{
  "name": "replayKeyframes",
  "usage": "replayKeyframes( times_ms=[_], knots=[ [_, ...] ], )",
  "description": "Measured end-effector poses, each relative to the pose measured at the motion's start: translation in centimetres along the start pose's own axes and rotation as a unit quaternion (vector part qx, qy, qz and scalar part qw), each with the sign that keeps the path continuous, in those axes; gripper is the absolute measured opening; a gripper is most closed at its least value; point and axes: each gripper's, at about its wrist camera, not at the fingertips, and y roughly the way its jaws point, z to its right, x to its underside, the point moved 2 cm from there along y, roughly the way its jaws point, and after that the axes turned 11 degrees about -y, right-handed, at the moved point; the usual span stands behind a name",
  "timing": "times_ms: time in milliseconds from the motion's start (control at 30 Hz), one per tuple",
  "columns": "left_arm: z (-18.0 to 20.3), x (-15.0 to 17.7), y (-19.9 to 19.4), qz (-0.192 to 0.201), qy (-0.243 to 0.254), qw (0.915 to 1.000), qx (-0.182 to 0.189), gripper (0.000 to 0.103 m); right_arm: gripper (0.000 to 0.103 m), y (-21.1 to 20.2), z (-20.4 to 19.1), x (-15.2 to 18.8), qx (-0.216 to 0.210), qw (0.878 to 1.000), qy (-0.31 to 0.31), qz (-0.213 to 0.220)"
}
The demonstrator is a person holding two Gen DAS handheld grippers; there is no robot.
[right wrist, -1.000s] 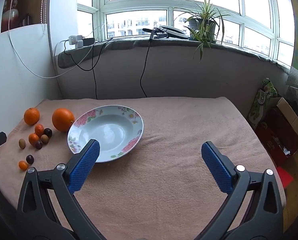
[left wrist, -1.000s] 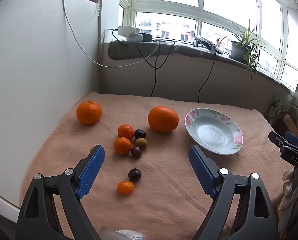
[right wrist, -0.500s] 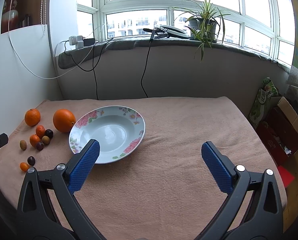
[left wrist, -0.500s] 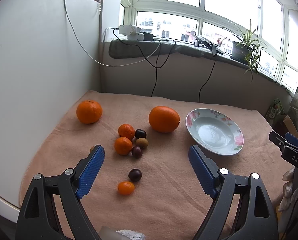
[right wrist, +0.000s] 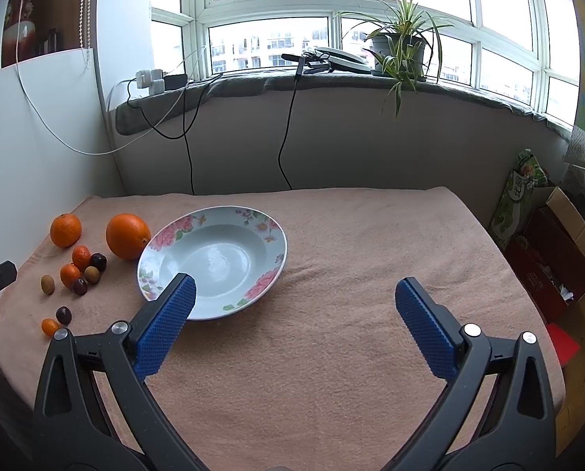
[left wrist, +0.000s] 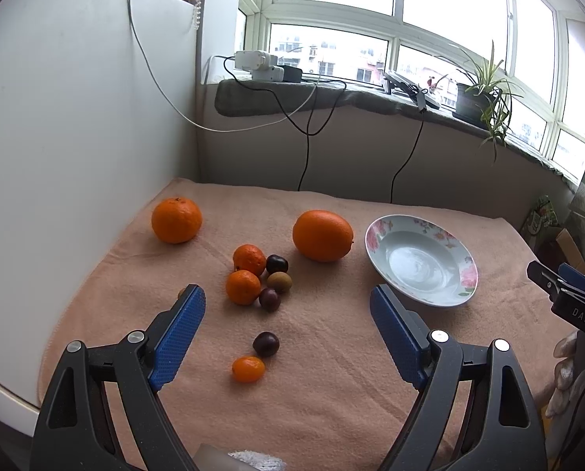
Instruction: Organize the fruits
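A floral plate (left wrist: 421, 261) (right wrist: 214, 259) lies empty on the peach cloth. To its left lie a large orange (left wrist: 323, 235) (right wrist: 128, 236), a second orange (left wrist: 176, 219) (right wrist: 65, 230), two mandarins (left wrist: 249, 259), dark plums (left wrist: 266, 344), a brown kiwi berry (left wrist: 279, 281) and a small kumquat (left wrist: 247, 369). My left gripper (left wrist: 288, 306) is open and empty, above the table near the small fruits. My right gripper (right wrist: 292, 294) is open and empty, in front of the plate's near right side.
A white panel (left wrist: 76, 137) walls the table's left side. A grey-covered sill (right wrist: 331, 78) with cables, chargers and a potted plant (right wrist: 400, 45) runs behind. Cardboard boxes (right wrist: 559, 251) stand off the table's right edge.
Both grippers have drifted slightly; the fruits and plate sit a little differently in view. Nothing was grasped or moved.
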Motion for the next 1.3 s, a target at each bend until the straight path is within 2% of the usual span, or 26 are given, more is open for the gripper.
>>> replayKeyframes(
  times_ms=[1300],
  knots=[
    [-0.03, 0.13, 0.29, -0.004, 0.0, 1.0, 0.0, 0.086, 0.103, 0.5, 0.05, 0.1, -0.01, 1.0, 0.008, -0.012]
  ],
)
